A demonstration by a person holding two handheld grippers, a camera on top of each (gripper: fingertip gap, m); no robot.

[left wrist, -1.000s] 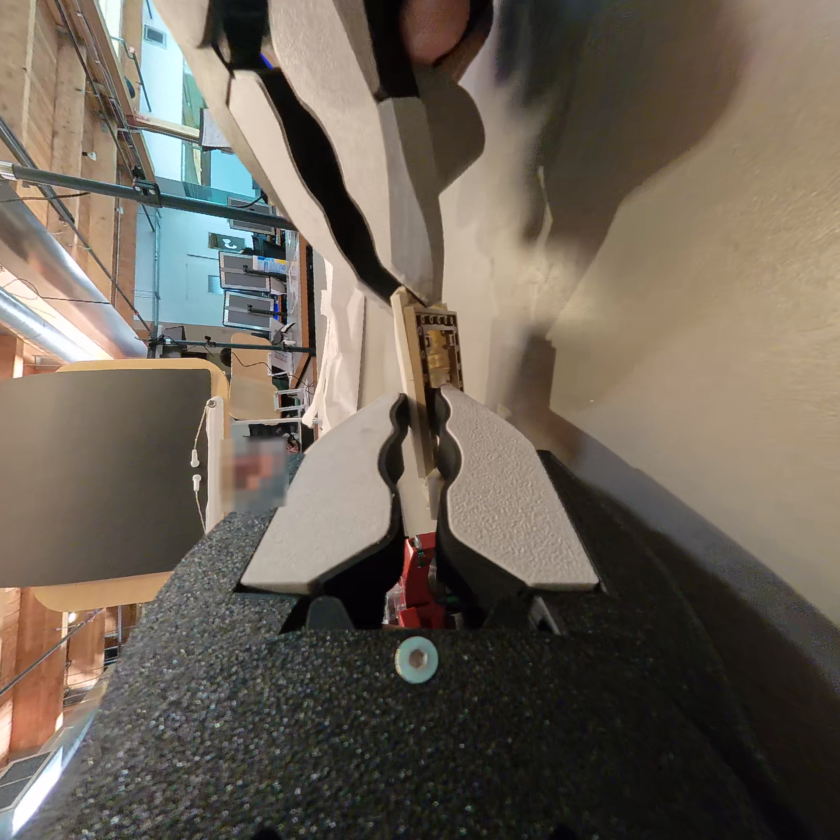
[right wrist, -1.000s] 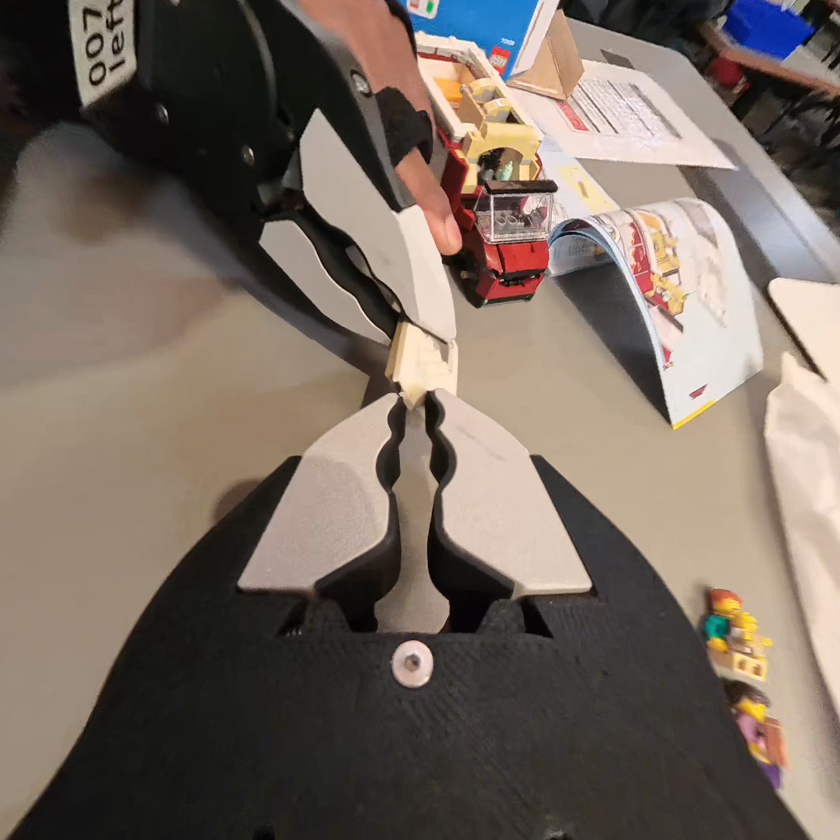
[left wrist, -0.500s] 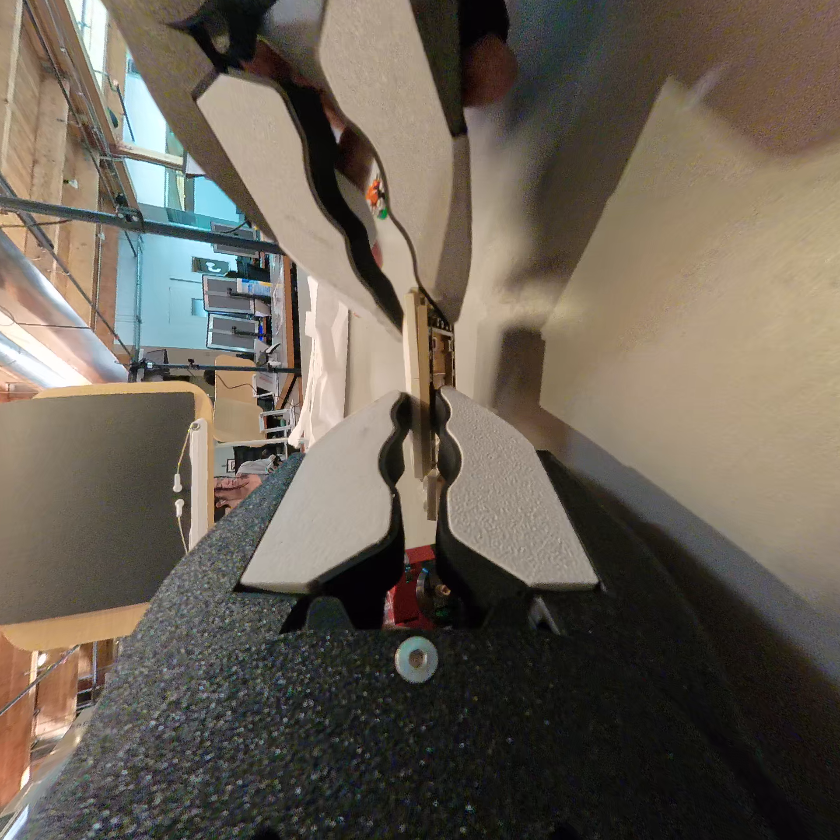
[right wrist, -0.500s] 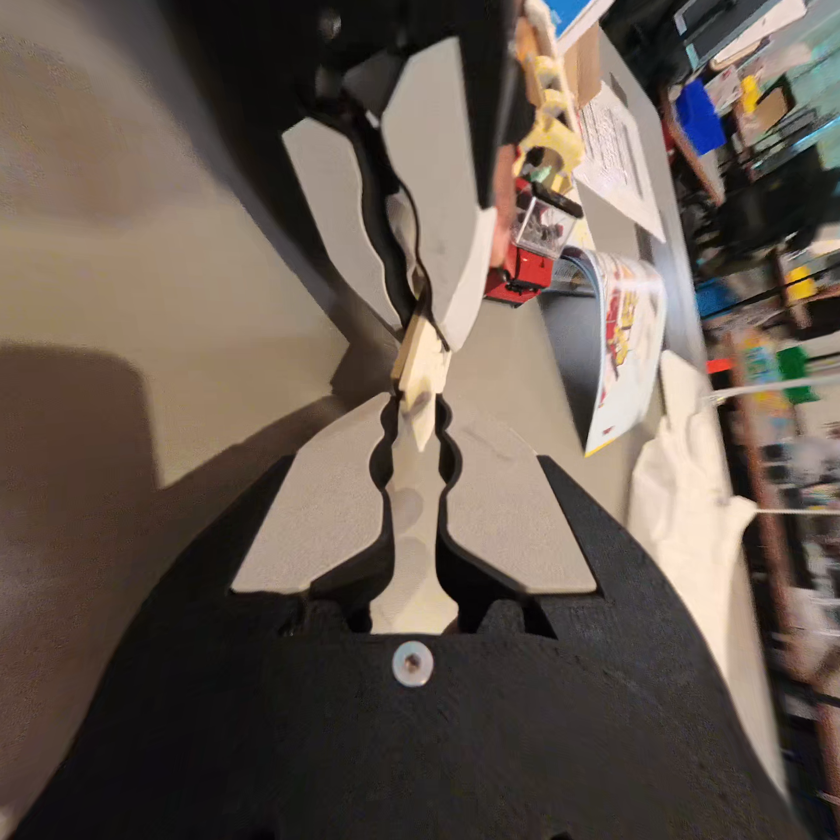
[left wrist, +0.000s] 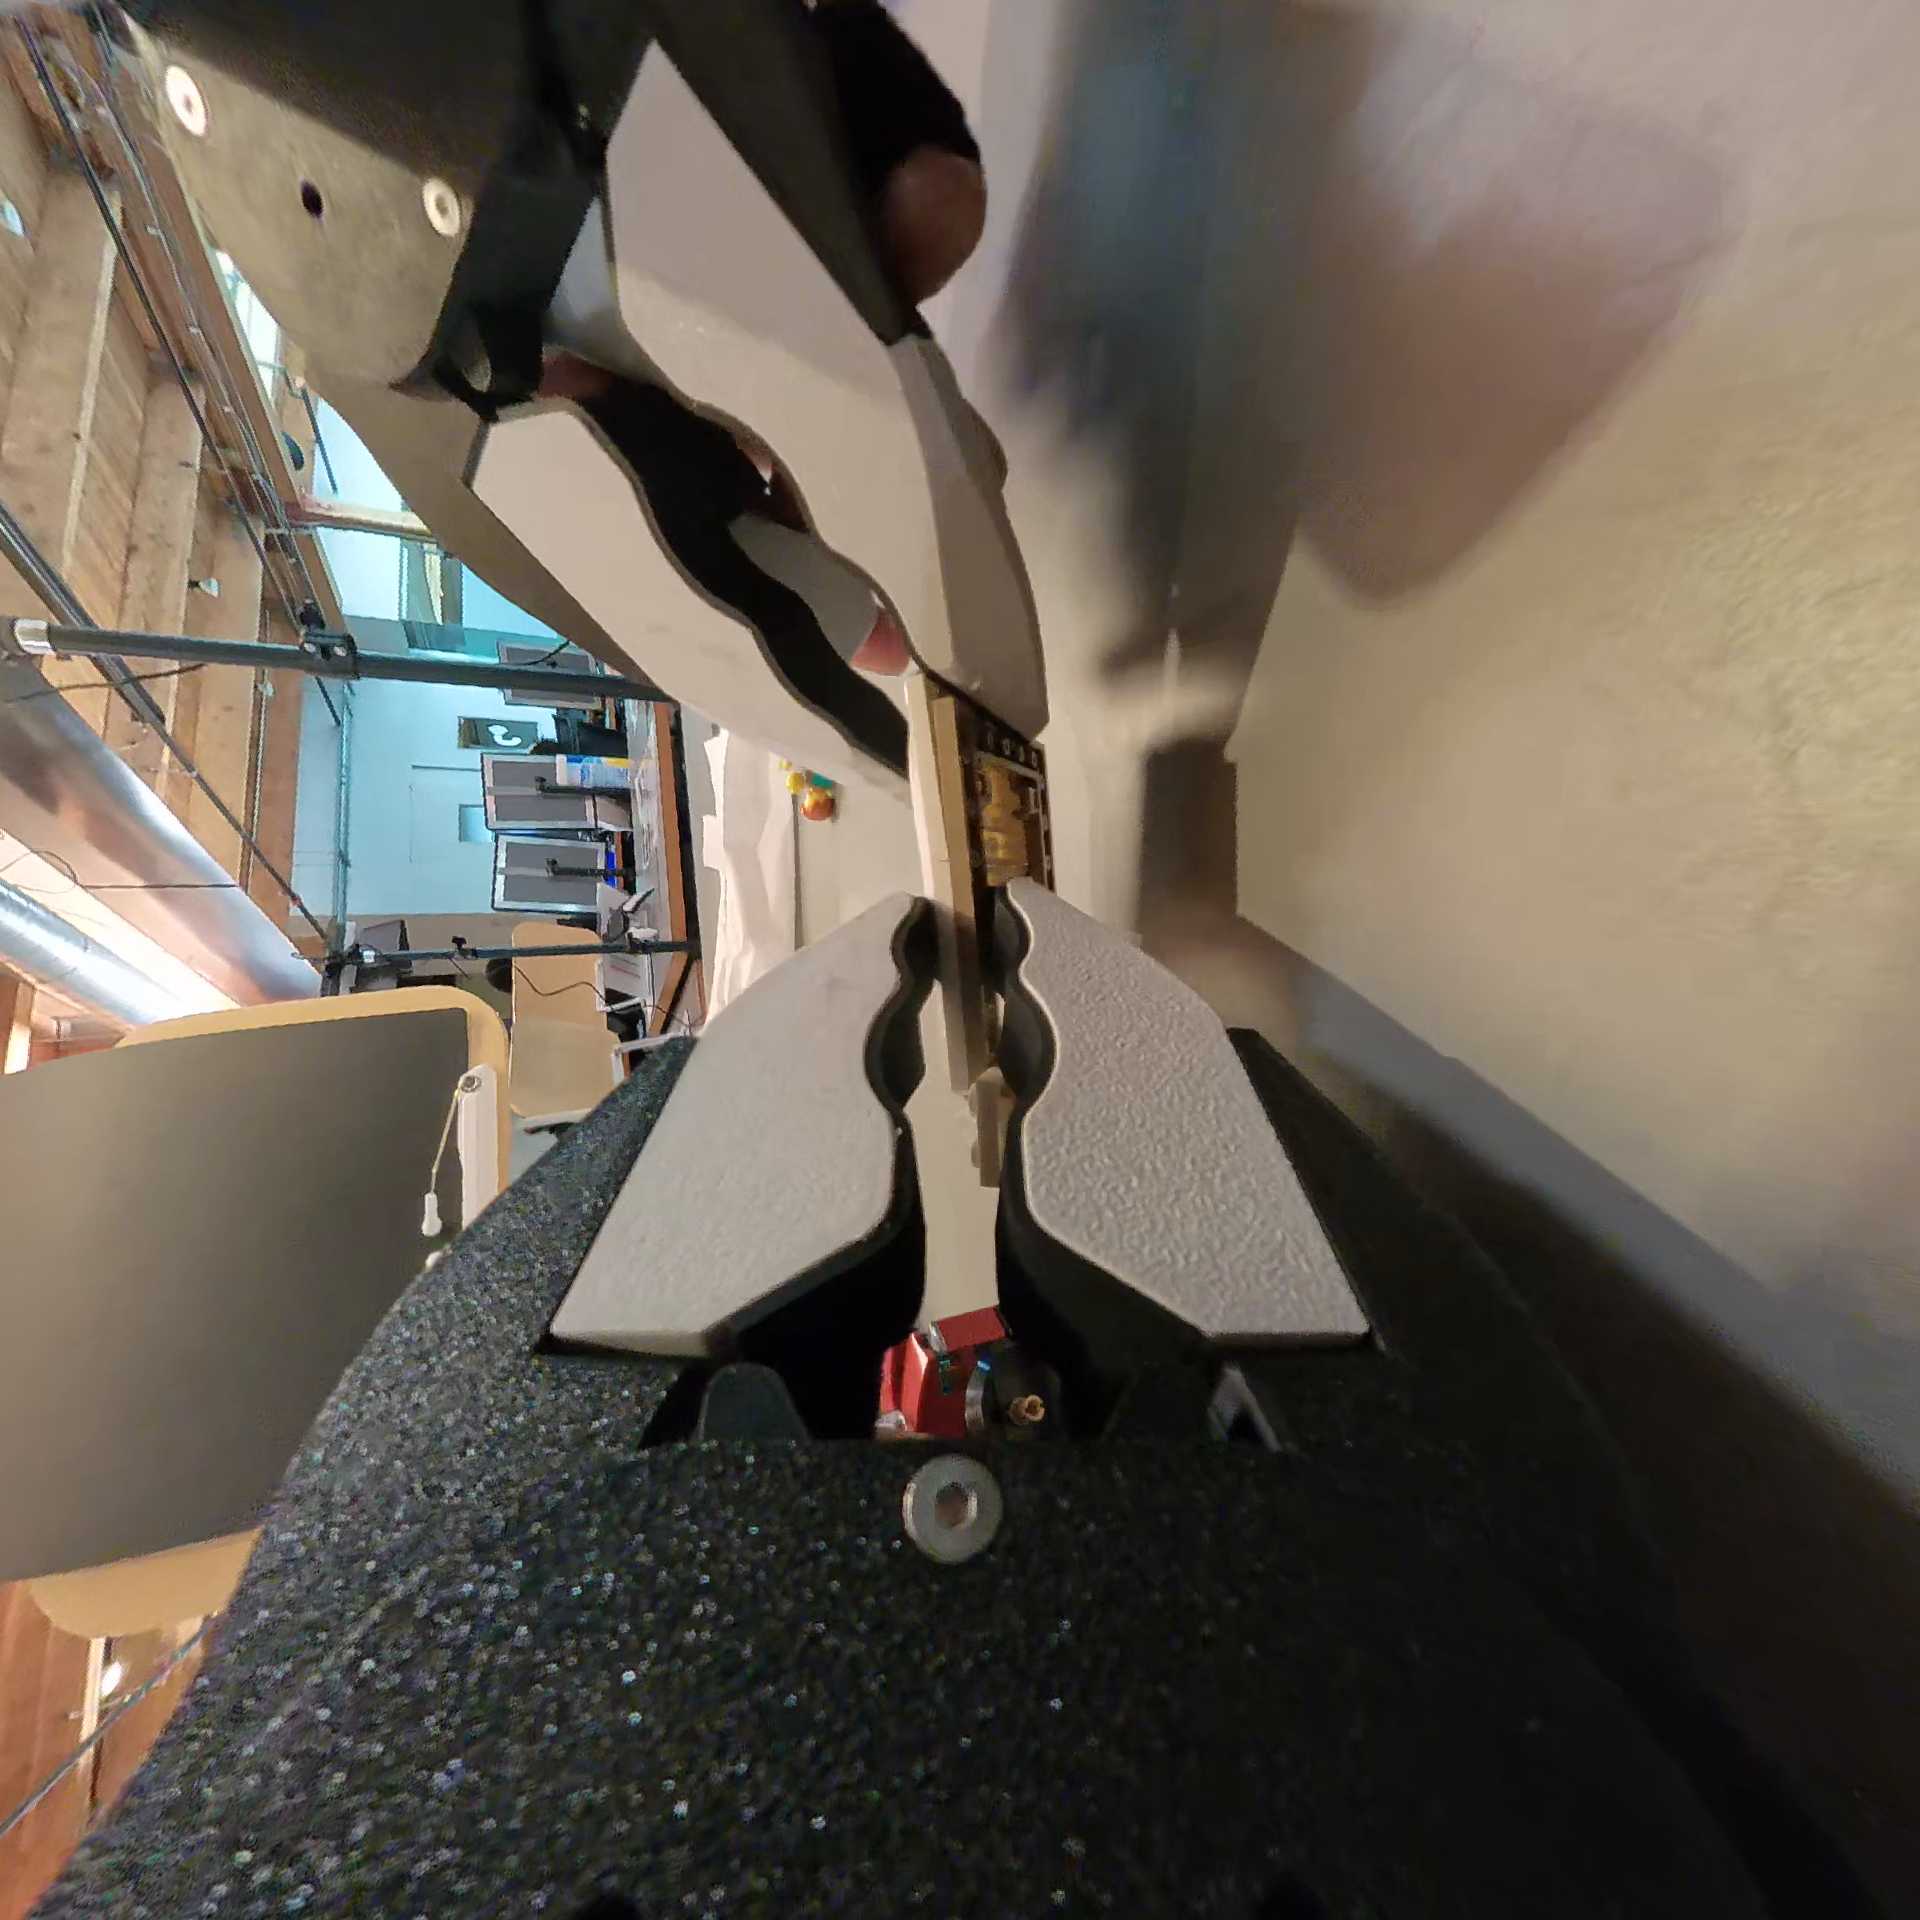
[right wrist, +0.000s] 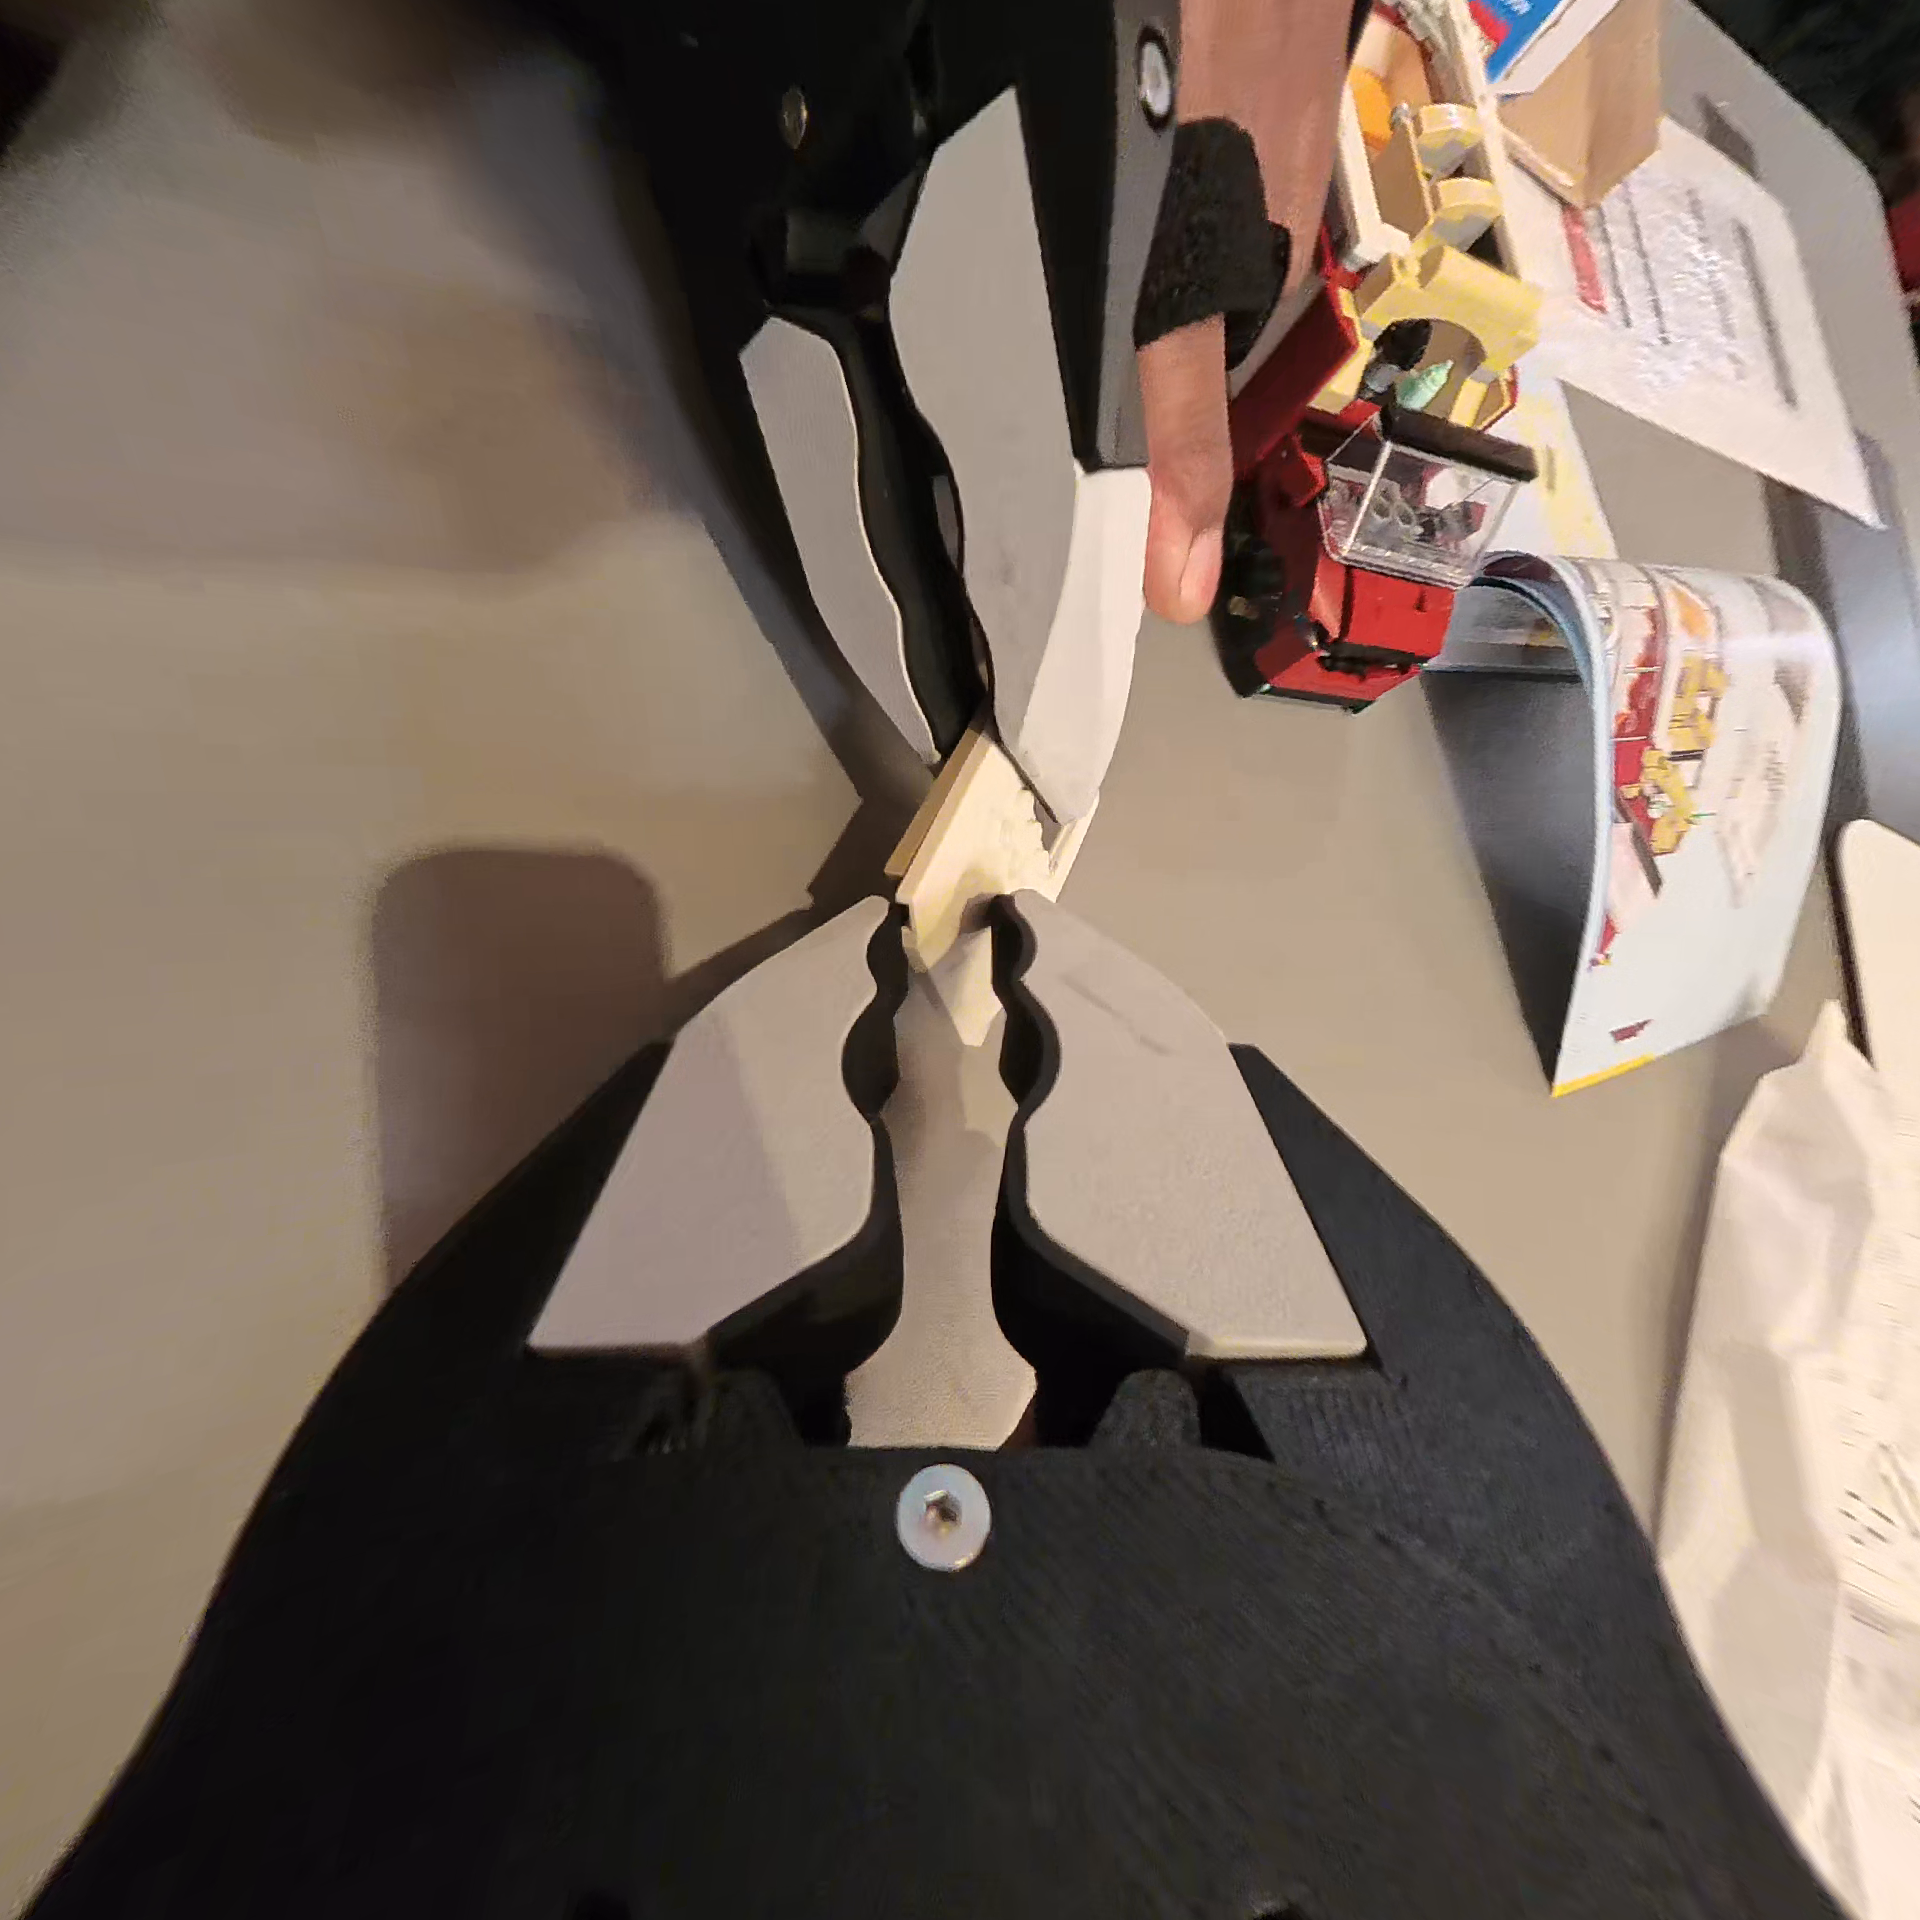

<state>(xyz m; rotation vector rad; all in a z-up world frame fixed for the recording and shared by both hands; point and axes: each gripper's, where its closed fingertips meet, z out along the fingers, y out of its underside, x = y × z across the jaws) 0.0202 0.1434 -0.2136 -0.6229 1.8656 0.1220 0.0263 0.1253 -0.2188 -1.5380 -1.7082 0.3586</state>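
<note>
1. Grey-beige tabletop [right wrist: 312, 623] fills the right wrist view, with clutter on its far side: a red and cream toy-brick vehicle [right wrist: 1340, 623] with a clear box at its front, an open picture booklet [right wrist: 1683, 779] arched on its edges, a printed sheet [right wrist: 1714, 291] and a crumpled white paper bag [right wrist: 1818, 1351] at the right edge.
2. Centre stage: a flat cream and tan toy-brick plate [right wrist: 977, 831] hangs in the air between the two claws, clear of the table, its shadow on the surface to the left.
3. Left gripper [left wrist: 961, 914] is clamped on that plate [left wrist: 951, 831]. Both grey fingers pinch one end, and the right wrist view shows the same pinch from the far side, a person's hand [right wrist: 1195, 416] behind it.
4. Right gripper [right wrist: 940, 920] is parted around the other end. One fingertip meets the plate's corner, while dark space shows beside the other pad, so it looks like no real grip, though the motion blur leaves some doubt.
5. Build state as seen: the vehicle stands largely assembled on the table, and the plate is off it, well apart from it.
6. Long axis: it runs straight from one claw's tips to the other's. In the left wrist view the plate stands on edge, thin side to the camera, its darker face with a small golden piece turned right.
</note>
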